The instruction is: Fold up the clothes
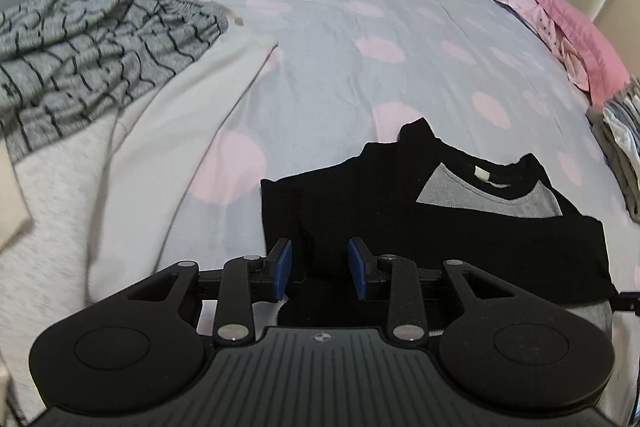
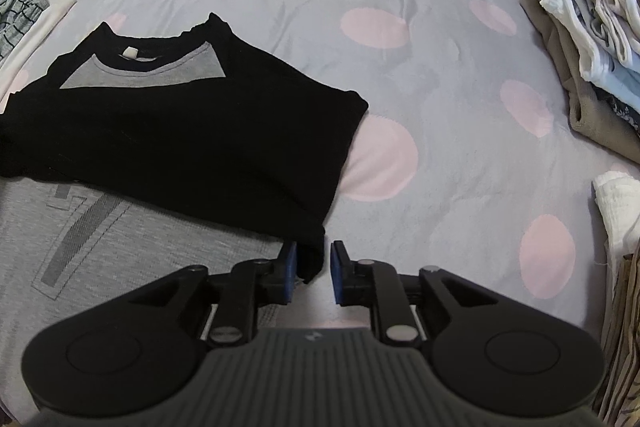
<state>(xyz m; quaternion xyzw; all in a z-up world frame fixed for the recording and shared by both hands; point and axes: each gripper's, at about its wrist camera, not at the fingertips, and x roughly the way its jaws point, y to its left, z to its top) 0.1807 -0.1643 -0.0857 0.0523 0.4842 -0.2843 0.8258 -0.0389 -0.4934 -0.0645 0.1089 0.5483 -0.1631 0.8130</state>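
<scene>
Left wrist view: left gripper hovering with jaws parted over black sleeve of raglan shirt, lower centre, gripping nothing; checked garment crowding upper left. Right wrist view: right gripper jaws apart around sleeve end, risking slipping; folded stack crowding upper right.

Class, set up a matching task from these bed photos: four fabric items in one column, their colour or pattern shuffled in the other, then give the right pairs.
Items:
1. folded shirt
2. bedsheet
3. pillow
4. shorts

Descriptions:
A. grey with dark check lines
B. black with a grey chest panel
C. plain pink
D. lilac with pink dots

Pairs: 1-B, 2-D, 3-C, 4-A
</scene>
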